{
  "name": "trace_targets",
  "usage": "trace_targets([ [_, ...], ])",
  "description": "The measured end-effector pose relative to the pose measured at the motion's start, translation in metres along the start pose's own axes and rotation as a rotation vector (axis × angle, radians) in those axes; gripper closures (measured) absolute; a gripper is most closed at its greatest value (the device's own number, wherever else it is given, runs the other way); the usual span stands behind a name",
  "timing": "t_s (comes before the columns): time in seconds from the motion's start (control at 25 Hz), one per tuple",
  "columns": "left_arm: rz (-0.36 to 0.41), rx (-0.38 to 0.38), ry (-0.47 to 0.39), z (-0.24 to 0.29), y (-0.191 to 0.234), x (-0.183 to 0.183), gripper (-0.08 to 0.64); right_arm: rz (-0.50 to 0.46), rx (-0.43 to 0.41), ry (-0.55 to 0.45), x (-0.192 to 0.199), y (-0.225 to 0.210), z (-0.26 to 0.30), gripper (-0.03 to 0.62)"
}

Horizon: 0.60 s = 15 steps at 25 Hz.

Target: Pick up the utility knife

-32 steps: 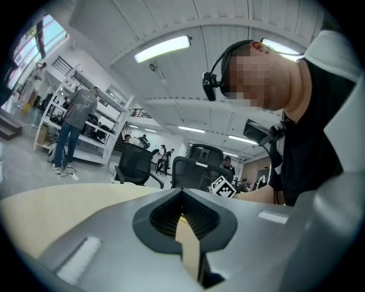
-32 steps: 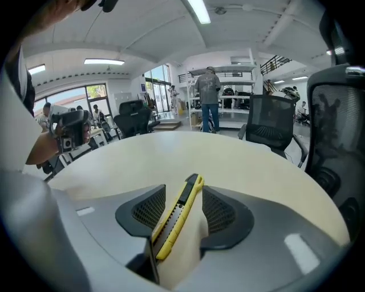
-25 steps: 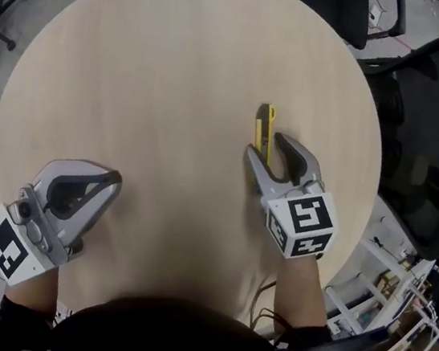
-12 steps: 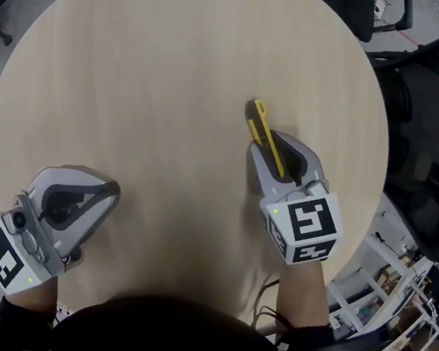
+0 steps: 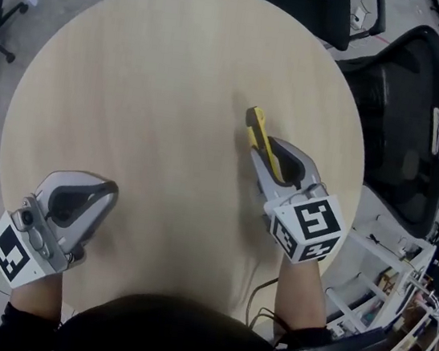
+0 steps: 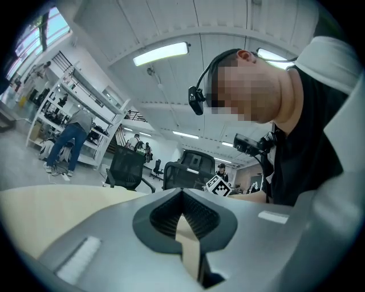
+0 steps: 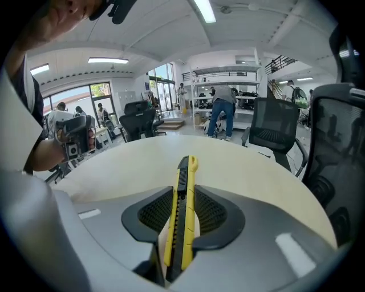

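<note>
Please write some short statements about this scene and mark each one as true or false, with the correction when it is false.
1. The right tongs grip the utility knife. True; their jaws have just been closing, with the knife between them.
2. The left tongs hold a second knife. False: they are shut on nothing.
3. The knife is red. False: it is yellow and black.
4. The table is round. True.

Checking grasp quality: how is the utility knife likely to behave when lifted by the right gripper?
The utility knife looks stiff and slim, so probably light. The right gripper has just been closing its jaws and pinches it between ribbed pads, so slipping seems unlikely. Its front overhangs the jaws, so it might pivot.
</note>
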<state>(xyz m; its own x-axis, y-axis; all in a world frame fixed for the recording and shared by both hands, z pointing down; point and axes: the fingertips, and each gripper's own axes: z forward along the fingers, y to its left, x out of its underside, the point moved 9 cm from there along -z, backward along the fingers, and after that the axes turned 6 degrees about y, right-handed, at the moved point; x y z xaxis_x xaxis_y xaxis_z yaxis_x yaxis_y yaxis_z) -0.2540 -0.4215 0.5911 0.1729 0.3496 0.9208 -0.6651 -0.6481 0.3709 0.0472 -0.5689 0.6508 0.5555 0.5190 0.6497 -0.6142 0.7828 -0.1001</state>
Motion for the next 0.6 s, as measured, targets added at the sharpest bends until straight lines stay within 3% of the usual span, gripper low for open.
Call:
trace_targets([
  [0.6,0.073,-0.029,-0.173,-0.067,-0.091,-0.105,0.576,0.060,0.032,-0.202,-0.052,0.042,-0.155,0.463],
])
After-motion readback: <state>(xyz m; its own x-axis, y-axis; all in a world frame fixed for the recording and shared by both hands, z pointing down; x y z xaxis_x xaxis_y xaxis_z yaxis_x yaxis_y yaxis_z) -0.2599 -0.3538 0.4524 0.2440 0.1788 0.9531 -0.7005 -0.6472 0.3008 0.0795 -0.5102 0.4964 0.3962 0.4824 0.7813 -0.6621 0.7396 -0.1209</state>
